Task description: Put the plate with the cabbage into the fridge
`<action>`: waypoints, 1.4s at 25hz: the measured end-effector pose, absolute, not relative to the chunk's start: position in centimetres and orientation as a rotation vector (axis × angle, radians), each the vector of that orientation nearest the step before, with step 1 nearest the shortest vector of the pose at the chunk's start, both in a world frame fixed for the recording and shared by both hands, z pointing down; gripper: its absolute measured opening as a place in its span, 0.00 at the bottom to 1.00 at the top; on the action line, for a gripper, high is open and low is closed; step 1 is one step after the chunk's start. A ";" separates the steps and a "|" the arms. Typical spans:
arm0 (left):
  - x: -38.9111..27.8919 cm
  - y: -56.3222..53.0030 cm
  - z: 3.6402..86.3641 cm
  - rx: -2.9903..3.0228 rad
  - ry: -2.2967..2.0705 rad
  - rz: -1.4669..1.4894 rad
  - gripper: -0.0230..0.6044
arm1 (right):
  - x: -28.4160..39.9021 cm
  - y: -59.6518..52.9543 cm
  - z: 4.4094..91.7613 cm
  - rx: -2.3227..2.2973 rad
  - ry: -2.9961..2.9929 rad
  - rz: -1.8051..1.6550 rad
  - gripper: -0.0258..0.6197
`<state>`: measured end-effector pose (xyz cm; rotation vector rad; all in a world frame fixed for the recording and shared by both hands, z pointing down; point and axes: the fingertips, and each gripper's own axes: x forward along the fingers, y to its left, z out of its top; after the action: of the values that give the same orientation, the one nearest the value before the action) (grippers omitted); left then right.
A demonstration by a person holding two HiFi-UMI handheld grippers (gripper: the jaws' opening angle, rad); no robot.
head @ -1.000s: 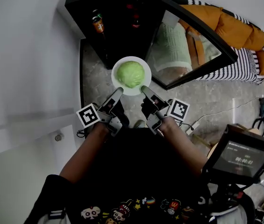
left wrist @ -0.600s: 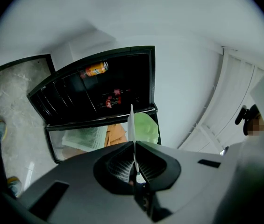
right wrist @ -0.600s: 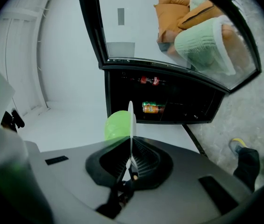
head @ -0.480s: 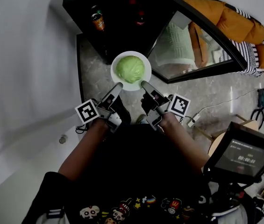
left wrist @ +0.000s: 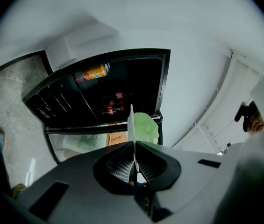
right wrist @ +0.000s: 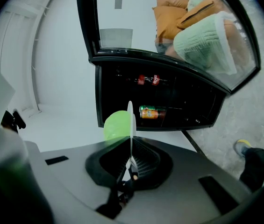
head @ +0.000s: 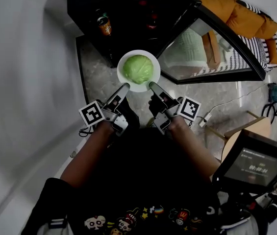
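Note:
A white plate (head: 122, 75) carrying a pale green cabbage (head: 138, 68) hangs in the air before the open fridge (head: 128, 18). My left gripper (head: 124, 87) is shut on the plate's near left rim and my right gripper (head: 151, 85) is shut on its near right rim. In the left gripper view the plate (left wrist: 131, 122) shows edge-on between the jaws with the cabbage (left wrist: 146, 127) to its right. The right gripper view shows the plate (right wrist: 130, 120) edge-on with the cabbage (right wrist: 116, 124) to its left.
The fridge's dark inside holds an orange drink bottle (head: 104, 24) at the left and red-capped bottles (head: 150, 18) further in. Its glass door (head: 212, 48) stands swung open to the right. A white wall (head: 25, 72) runs on the left. Cables (head: 216, 114) lie on the stone floor.
The plate with the cabbage, held by both grippers, has moved a little forward toward the fridge opening. The view has shifted slightly.

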<state>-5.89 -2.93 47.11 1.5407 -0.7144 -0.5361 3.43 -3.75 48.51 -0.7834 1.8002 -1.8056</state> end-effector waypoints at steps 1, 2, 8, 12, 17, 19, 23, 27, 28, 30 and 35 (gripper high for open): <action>-5.9 -3.0 47.1 1.546 -0.716 -0.528 0.06 | 3.5 -3.8 48.5 -0.787 1.793 -1.804 0.07; -5.9 -3.0 47.1 1.552 -0.718 -0.521 0.06 | 3.5 -3.8 48.6 -0.790 1.787 -1.803 0.07; -5.9 -2.8 47.2 1.563 -0.735 -0.505 0.06 | 3.5 -3.6 48.7 -0.784 1.773 -1.810 0.07; -5.7 -3.1 47.2 1.556 -0.726 -0.485 0.06 | 3.7 -3.7 48.8 -0.799 1.758 -1.810 0.07; -5.9 -2.9 46.7 1.550 -0.741 -0.505 0.06 | 3.3 -3.8 48.2 -0.770 1.780 -1.815 0.07; -6.0 -3.0 46.9 1.527 -0.749 -0.513 0.06 | 3.2 -4.1 48.3 -0.771 1.793 -1.829 0.07; -6.0 -2.2 47.3 1.432 -0.741 -0.477 0.06 | 3.3 -3.0 48.5 -0.836 1.727 -1.922 0.07; -5.9 -2.9 47.1 1.465 -0.734 -0.536 0.06 | 3.4 -4.0 48.0 -0.837 1.799 -1.866 0.07; -6.0 -2.7 47.1 1.471 -0.736 -0.556 0.06 | 3.3 -4.0 47.8 -0.833 1.834 -1.850 0.07; -6.1 -2.3 47.1 1.485 -0.739 -0.580 0.06 | 3.2 -3.7 47.6 -0.828 1.888 -1.834 0.07; -6.5 -2.4 46.6 1.496 -0.759 -0.595 0.06 | 2.8 -4.0 47.3 -0.804 1.892 -1.854 0.07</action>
<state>-6.47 -2.45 46.61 1.4961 -0.7587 -0.5951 2.78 -3.97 47.31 -0.8042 1.8923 -1.8541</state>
